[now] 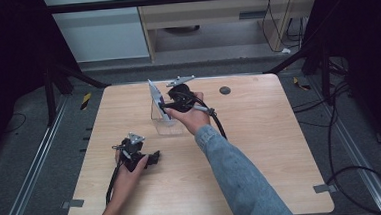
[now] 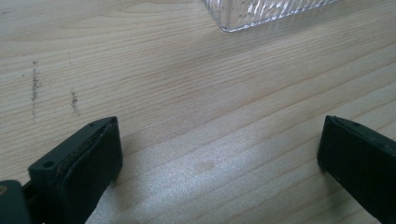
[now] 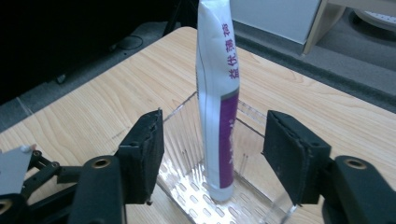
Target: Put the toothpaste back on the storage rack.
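Observation:
A white and purple tube point(image 1: 156, 100) stands upright in a clear plastic box point(image 1: 168, 124) at the middle back of the wooden table. My right gripper point(image 1: 162, 106) is at the tube from the right. In the right gripper view its jaws stand open on either side of the tube point(image 3: 219, 116), with gaps on both sides, above the box point(image 3: 187, 105). My left gripper point(image 1: 154, 157) rests on the table in front and to the left of the box. It is open point(image 2: 217, 149) with bare wood between the jaws and a corner of the box point(image 2: 261, 14) ahead.
A small dark round spot point(image 1: 224, 90) marks the table to the right of my right hand. The left gripper's grey plate point(image 3: 11, 170) shows low on the left in the right gripper view. Cables point(image 1: 353, 172) lie on the floor to the right of the table.

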Available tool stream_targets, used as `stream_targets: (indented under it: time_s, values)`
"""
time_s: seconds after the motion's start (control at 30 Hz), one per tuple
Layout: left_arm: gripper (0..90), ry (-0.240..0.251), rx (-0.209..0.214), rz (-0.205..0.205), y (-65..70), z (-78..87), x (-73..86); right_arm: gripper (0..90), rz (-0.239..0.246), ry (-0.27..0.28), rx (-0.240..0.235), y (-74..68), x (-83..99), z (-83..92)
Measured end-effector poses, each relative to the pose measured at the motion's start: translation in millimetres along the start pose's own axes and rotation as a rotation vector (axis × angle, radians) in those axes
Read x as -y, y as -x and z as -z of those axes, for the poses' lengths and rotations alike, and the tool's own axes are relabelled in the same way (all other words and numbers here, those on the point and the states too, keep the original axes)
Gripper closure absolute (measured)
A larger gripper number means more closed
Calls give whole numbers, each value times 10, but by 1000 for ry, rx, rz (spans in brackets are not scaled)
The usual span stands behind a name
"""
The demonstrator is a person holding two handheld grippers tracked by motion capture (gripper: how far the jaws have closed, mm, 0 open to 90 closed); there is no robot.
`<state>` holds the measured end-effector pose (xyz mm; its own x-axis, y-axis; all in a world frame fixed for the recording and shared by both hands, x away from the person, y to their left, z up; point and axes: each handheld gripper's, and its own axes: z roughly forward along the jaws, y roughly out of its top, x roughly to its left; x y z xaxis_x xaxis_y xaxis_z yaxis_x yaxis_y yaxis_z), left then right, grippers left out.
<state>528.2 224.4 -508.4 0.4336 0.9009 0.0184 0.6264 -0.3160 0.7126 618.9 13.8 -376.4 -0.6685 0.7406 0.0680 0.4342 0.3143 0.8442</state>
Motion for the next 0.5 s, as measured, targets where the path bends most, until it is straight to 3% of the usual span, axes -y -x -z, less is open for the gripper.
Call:
stream_targets:
  time_s: [0.23,0.5]
  values:
    - [0,1,0,1,0,-1,0,272,17,-10,38,86,7,112]
    - [0,1,1,1,0,-1,0,210,31,-10,45,165,-3,251]
